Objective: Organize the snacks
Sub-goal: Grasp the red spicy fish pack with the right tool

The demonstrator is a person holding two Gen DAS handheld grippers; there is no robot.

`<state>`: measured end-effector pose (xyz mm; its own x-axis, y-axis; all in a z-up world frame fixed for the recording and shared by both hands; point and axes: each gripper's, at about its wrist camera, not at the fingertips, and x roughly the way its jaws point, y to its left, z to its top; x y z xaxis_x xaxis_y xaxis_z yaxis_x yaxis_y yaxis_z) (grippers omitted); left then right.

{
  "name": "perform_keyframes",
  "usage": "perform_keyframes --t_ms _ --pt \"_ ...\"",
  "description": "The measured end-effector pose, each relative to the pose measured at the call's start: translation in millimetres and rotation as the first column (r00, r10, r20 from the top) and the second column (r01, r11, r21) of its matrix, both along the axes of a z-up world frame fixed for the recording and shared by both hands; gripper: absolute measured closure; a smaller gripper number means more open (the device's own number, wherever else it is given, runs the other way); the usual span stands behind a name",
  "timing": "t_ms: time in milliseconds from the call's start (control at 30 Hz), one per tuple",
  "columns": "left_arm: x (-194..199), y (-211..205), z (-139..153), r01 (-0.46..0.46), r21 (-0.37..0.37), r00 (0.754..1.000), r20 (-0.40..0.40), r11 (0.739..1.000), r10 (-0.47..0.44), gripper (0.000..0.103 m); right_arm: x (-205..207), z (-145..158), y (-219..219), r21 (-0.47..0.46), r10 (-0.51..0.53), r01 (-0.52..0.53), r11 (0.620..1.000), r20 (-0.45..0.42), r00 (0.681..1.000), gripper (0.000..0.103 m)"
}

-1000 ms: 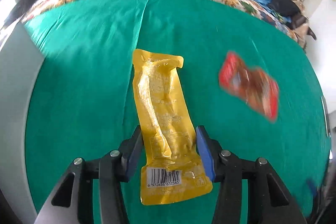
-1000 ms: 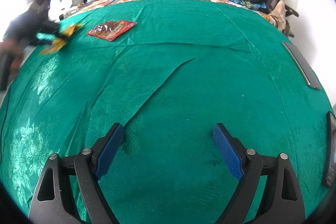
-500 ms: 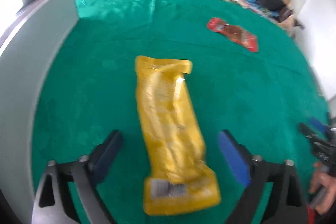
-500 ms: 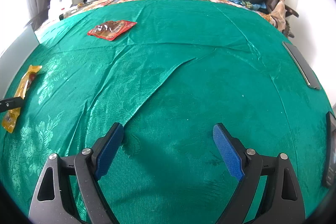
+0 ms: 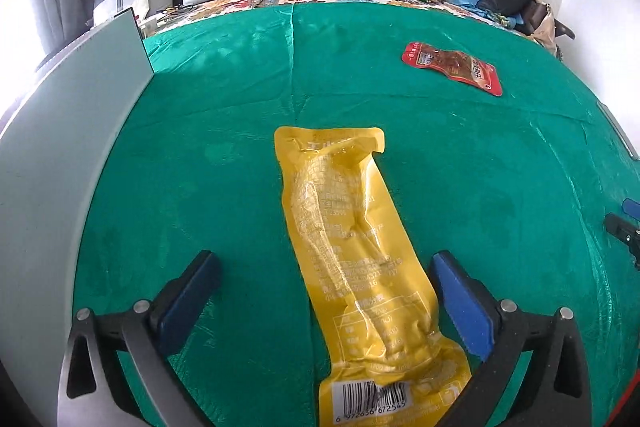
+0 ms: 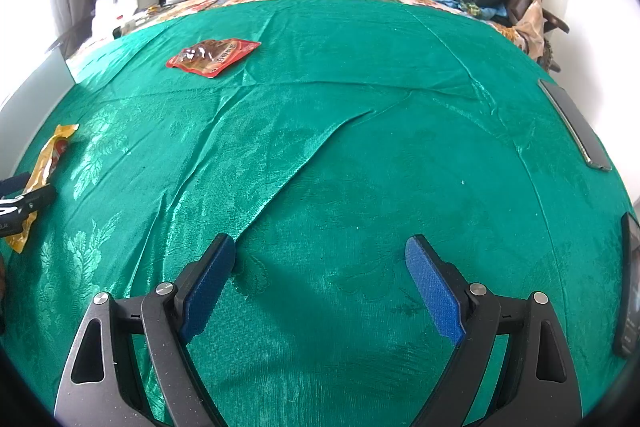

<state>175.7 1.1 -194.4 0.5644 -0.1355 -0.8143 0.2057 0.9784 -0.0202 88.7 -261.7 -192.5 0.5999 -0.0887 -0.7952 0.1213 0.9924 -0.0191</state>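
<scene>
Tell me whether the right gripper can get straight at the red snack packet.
Probably yes: the red snack packet lies alone on open green cloth ahead-left of the right gripper, whose jaws stand open and empty.

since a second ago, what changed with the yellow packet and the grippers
The left gripper carried the yellow snack packet over beside the grey panel and let go; its jaws are opening around the packet lying on the green cloth. The red snack packet and open right gripper stayed put.
</scene>
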Motion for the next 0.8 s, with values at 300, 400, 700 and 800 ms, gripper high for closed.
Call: perform_keyframes --t_ms 300,400,700,800 --pt "1.7 1.3 -0.4 -0.001 -0.001 1.000 -0.001 1.000 0.001 0.000 -0.1 0.0 0.1 -0.002 0.000 0.000 1.000 0.000 1.000 0.013" --pt "1.7 1.6 -0.7 0.000 -0.002 1.000 -0.001 1.000 0.000 0.000 -0.2 0.2 -0.1 0.001 0.000 0.000 1.000 0.000 1.000 0.013" --pt "2.3 1.5 -0.4 -0.001 -0.002 1.000 -0.001 1.000 0.001 0.000 107.6 43.5 6.3 0.102 0.250 -0.252 0.962 0.032 0.968 0.014" --pt "2.3 1.6 -0.5 -0.001 -0.003 1.000 -0.001 1.000 0.001 0.000 176.8 46.4 33.6 0.093 0.390 -0.386 0.918 -0.038 0.920 0.015"
